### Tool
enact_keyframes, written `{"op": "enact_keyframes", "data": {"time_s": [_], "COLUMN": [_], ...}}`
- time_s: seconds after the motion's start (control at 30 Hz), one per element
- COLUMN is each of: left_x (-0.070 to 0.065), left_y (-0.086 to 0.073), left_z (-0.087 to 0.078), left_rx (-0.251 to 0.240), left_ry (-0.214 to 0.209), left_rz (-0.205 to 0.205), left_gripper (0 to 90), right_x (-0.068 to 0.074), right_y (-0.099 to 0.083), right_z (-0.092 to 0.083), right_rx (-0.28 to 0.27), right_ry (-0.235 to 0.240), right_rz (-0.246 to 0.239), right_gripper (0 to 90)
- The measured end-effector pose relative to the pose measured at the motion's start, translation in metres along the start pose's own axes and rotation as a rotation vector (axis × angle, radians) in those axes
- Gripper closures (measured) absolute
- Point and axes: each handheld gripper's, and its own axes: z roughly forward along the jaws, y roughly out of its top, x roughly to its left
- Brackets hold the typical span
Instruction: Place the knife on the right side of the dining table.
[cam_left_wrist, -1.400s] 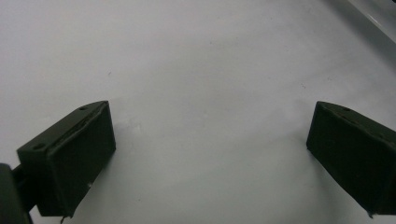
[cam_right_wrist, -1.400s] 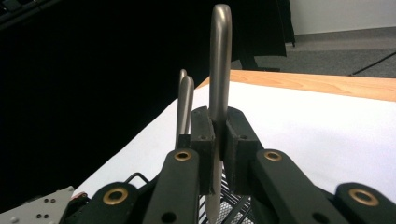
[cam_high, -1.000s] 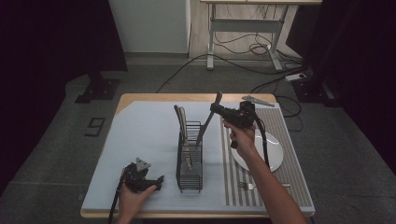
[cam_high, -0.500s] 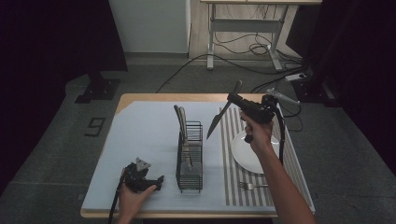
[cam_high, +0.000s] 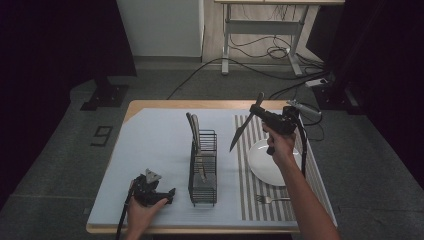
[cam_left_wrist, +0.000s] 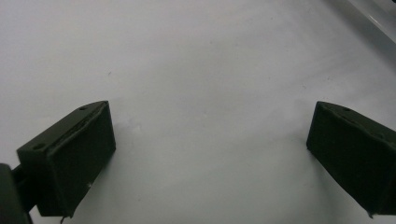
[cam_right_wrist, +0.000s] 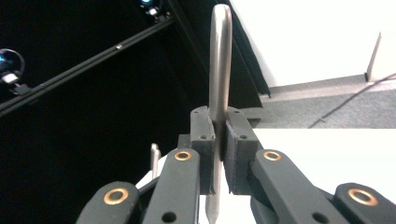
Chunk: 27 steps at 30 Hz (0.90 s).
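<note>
My right gripper (cam_high: 258, 114) is shut on a table knife (cam_high: 242, 131), held in the air between the black wire rack (cam_high: 203, 167) and the white plate (cam_high: 270, 165). The knife slants, blade tip down-left and handle end up. In the right gripper view the pads pinch the knife (cam_right_wrist: 219, 60) at mid length, its rounded end pointing up. Two more utensils (cam_high: 193, 126) stand in the rack's far end. My left gripper (cam_high: 169, 194) rests on the board at the near left, open. In the left gripper view its jaws stand wide apart over bare white surface (cam_left_wrist: 210, 93).
A fork (cam_high: 272, 199) lies on the striped mat (cam_high: 248, 200) in front of the plate. The rack stands lengthwise in the middle of the pale board (cam_high: 155, 145). Cables and a desk frame (cam_high: 260, 35) lie on the floor beyond the table.
My right gripper has carried the knife to the right, away from the rack and over the striped mat by the plate. The left gripper has stayed in place.
</note>
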Motion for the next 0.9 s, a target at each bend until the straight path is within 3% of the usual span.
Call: {"op": "enact_keyframes", "data": {"time_s": [0.23,0.9], "left_x": [0.0,0.0], "left_y": [0.0,0.0], "left_z": [0.0,0.0], "left_rx": [-0.001,-0.001], "left_ry": [0.0,0.0], "left_rz": [-0.002,-0.001], "left_gripper": [0.6,0.6], "right_x": [-0.015,-0.039], "right_y": [-0.007,-0.01], "right_z": [0.005,0.008], "right_rx": [0.016,0.004], "right_ry": [-0.04,-0.121], "right_rz": [0.014,0.016], "right_gripper": [84.2,84.1]}}
